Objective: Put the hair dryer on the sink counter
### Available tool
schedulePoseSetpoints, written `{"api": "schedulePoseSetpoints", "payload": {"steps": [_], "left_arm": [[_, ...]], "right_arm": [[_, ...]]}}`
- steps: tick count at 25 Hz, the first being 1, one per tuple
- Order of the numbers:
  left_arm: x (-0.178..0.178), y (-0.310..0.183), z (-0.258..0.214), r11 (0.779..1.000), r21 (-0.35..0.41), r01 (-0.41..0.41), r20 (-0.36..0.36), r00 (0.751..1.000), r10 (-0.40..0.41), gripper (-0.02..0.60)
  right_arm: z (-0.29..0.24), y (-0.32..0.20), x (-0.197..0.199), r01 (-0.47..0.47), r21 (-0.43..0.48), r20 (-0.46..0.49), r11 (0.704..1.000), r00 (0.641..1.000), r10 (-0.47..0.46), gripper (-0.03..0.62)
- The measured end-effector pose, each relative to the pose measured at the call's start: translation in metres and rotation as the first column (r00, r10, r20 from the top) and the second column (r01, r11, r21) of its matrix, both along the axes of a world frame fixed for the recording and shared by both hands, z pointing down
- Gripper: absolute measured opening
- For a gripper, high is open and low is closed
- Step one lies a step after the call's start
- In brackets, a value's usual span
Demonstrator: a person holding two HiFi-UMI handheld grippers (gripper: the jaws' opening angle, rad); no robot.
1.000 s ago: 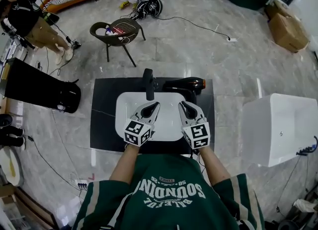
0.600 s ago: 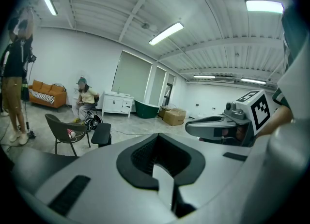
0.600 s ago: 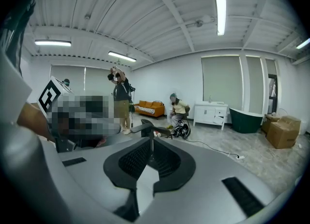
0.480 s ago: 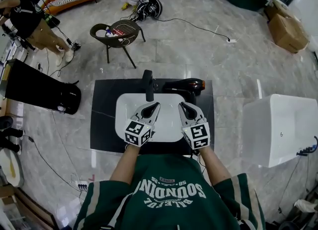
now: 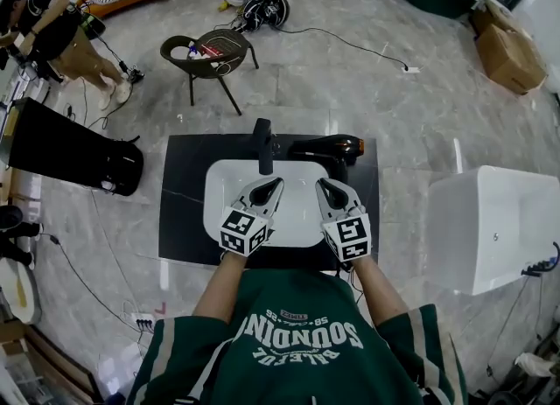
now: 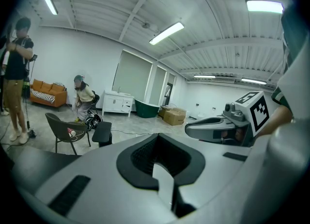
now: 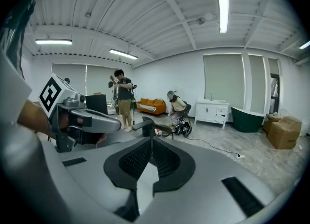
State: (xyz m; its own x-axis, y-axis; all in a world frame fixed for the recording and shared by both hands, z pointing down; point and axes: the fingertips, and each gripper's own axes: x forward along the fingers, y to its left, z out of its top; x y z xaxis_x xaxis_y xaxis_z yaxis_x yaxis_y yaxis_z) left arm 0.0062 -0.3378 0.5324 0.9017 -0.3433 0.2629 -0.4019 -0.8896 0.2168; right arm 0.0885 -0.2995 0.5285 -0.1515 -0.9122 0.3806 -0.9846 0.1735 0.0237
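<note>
The dark counter (image 5: 179, 211) frames the white sink basin (image 5: 217, 192), giving you a broad bare strip left of the basin and a narrower one to its right. Open grey floor lies past every counter edge, with a white block (image 5: 490, 228) well right of the basin and a black bag (image 5: 74, 154) well left. The hair dryer (image 5: 324, 148) lies on its side on the counter just behind the basin's back right corner, right of the faucet (image 5: 262, 145). It is black with an orange tip at its right end. Your left gripper (image 5: 268, 190) and right gripper (image 5: 325, 190) hang side by side over the basin's bowl, each with its fingers together on nothing.
</note>
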Motion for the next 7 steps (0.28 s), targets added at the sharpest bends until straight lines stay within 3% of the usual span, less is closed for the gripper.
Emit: {"api": "schedulePoseSetpoints", "payload": {"steps": [7], "left_arm": [[0.001,-0.0005,0.0027,1.0,-0.007,-0.009,0.007,1.0,0.009,0.011]], "right_arm": [[0.0035,-0.0013,-0.0004,0.0,-0.011,0.003,1.0,1.0,0.0,0.049]]}}
